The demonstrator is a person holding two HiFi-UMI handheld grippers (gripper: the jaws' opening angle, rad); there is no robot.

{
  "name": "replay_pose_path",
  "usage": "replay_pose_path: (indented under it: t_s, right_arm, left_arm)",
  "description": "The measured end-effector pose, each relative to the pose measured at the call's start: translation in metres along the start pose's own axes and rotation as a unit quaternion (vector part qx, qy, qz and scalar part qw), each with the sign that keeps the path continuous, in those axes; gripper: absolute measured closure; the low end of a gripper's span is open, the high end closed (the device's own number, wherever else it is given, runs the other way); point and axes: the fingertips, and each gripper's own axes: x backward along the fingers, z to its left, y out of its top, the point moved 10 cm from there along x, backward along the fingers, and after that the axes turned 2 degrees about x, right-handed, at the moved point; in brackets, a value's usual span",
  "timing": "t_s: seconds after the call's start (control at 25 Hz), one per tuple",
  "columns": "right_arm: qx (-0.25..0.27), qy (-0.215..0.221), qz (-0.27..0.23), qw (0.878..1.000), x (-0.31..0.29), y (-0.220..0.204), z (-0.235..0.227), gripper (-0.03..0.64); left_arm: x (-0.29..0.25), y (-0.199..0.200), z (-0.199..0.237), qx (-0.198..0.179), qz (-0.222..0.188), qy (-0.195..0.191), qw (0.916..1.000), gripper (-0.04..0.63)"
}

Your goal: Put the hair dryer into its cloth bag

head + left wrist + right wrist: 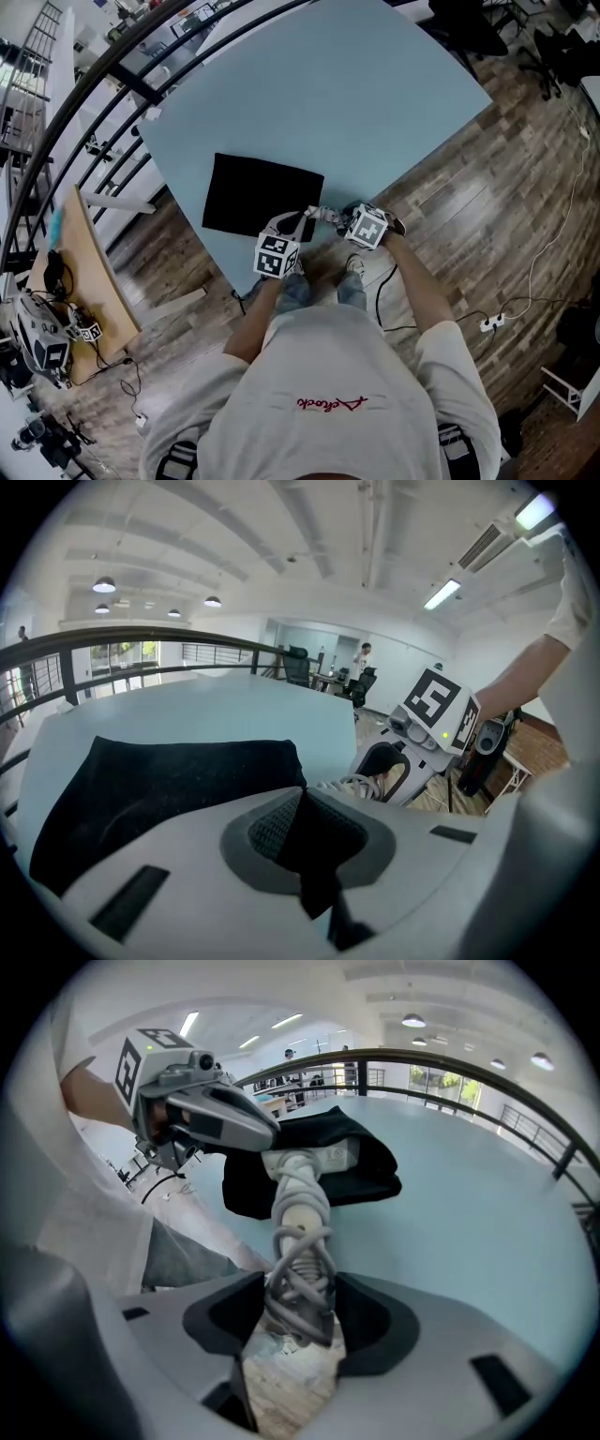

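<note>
The left gripper's (305, 799) jaws are pinching shut on the limp cloth bag's (169, 785) edge. The right gripper's (298, 1288) jaws are clamping the hair dryer's (302, 1171) handle between them. It is probably rigid and top-heavy, with its wound cord (298, 1241) likely slippery.

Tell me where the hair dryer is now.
In the right gripper view the hair dryer stands mid-frame, its cord-wrapped handle clasped in the right tongs, its head inside the mouth of the cloth bag.
</note>
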Motion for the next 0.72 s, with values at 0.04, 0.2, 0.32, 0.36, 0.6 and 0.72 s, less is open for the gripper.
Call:
replay_pose_path:
  t_s: [0.04,0.2,0.32,0.36,0.6,0.72]
  right_arm:
    - [-0.007,0.001,-0.002,1.000,0.000,0.000,-0.001,0.368]
    - [-0.039,-0.003,-0.005,0.999,0.002,0.001,-0.003,0.385]
    - [-0.049,0.002,-0.003,0.999,0.000,0.003,-0.003,0.391]
    - [-0.049,0.003,-0.002,0.999,0.002,0.003,-0.003,0.393]
    - [-0.038,-0.001,-0.021,0.999,0.022,0.015,-0.007,0.397]
    - [-0.030,-0.008,-0.029,0.999,0.031,0.024,-0.010,0.399]
  left_arm:
    - [0.000,0.000,0.000,0.001,0.000,0.000,1.0000,0.578]
    - [0.000,0.000,0.001,0.001,-0.001,-0.004,1.0000,0.578]
    - [0.001,-0.002,0.001,0.001,0.000,-0.004,1.0000,0.578]
    - [0.001,-0.002,0.001,0.001,0.000,-0.004,1.0000,0.578]
    - [0.006,0.001,0.000,0.002,-0.005,-0.006,1.0000,0.578]
    - [0.008,0.001,-0.001,0.003,-0.009,-0.008,0.9999,0.578]
